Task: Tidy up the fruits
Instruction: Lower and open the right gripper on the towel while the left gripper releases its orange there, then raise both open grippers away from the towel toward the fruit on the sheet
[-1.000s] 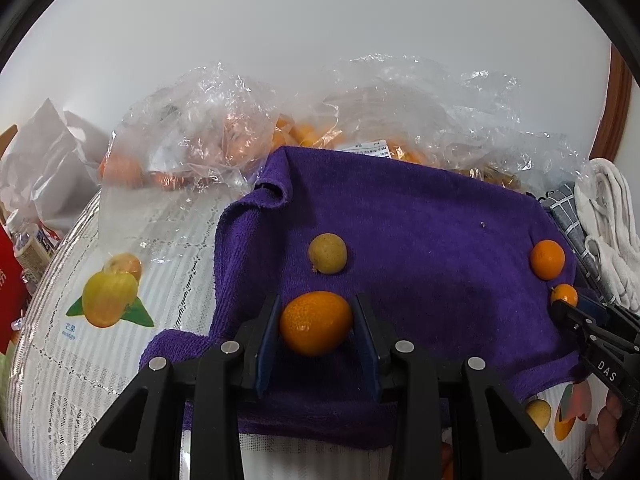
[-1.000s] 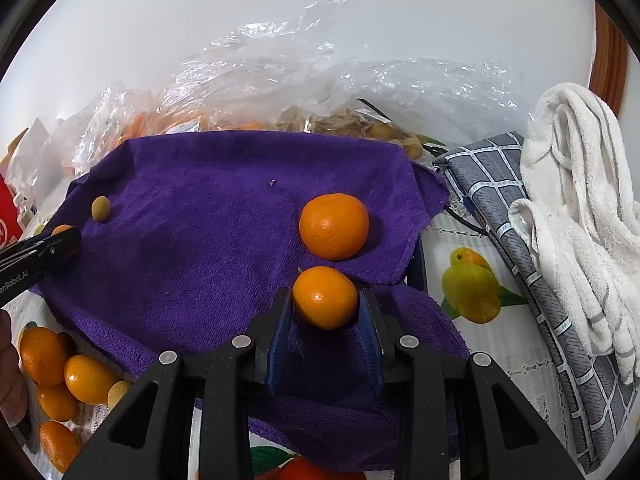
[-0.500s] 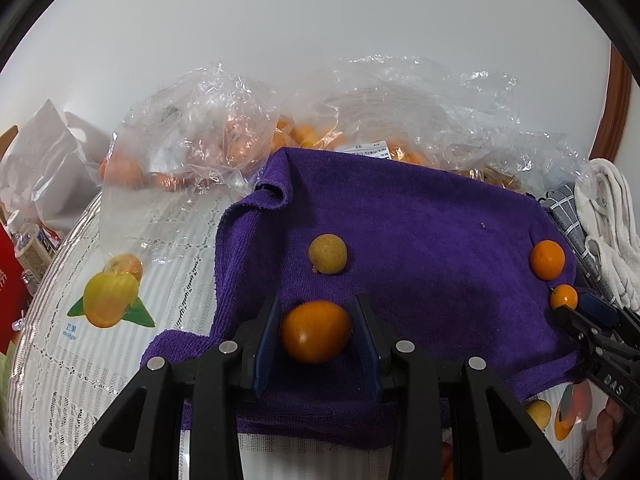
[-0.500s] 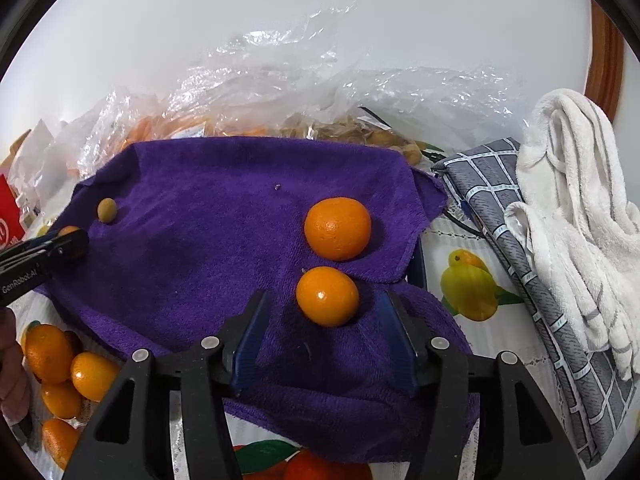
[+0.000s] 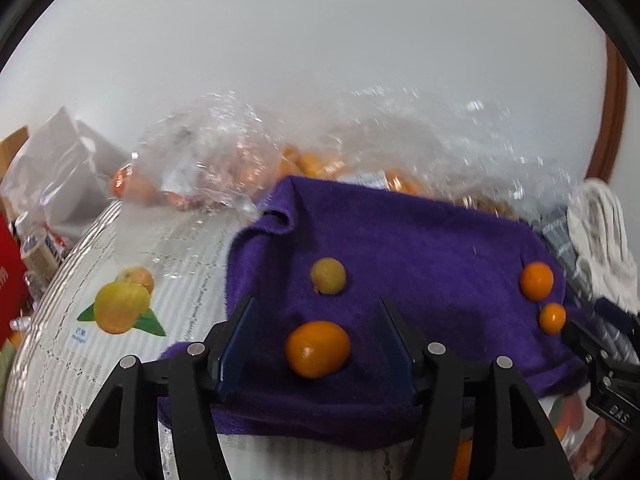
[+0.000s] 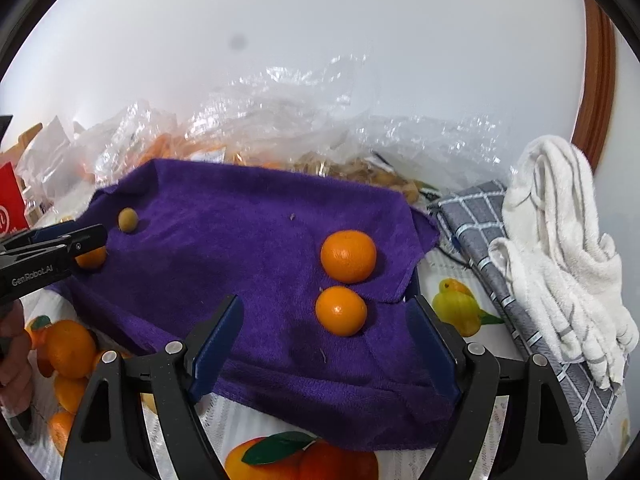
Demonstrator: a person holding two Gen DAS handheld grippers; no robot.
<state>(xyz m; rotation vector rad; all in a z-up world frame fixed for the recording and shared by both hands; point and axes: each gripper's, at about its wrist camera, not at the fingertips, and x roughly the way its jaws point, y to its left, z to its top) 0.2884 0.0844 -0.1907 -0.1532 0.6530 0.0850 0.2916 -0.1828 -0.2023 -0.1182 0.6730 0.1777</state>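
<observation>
A purple towel (image 5: 420,248) lies on the fruit-print tablecloth. My left gripper (image 5: 315,303) is opening; a small orange (image 5: 318,349) lies on the towel between its jaws, clear of both pads. Just beyond it sits a yellow-brown round fruit (image 5: 329,275). My right gripper (image 6: 326,300) is also opening, and a small orange (image 6: 341,311) rests free between its jaws, with a larger orange (image 6: 348,256) right behind it. Both of these show at the towel's right edge in the left wrist view, as does the right gripper (image 5: 584,316). The left gripper (image 6: 98,236) shows at the left of the right wrist view.
Crumpled clear plastic bags (image 5: 224,168) holding orange fruit line the back by the wall. A white towel (image 6: 560,248) on a grey checked cloth (image 6: 480,220) lies to the right. Several loose oranges (image 6: 70,350) sit off the towel's front left. A red box (image 5: 10,276) stands far left.
Both grippers were shut on their small oranges and have opened; each orange now lies free on the towel. The right gripper has drawn back and up a little.
</observation>
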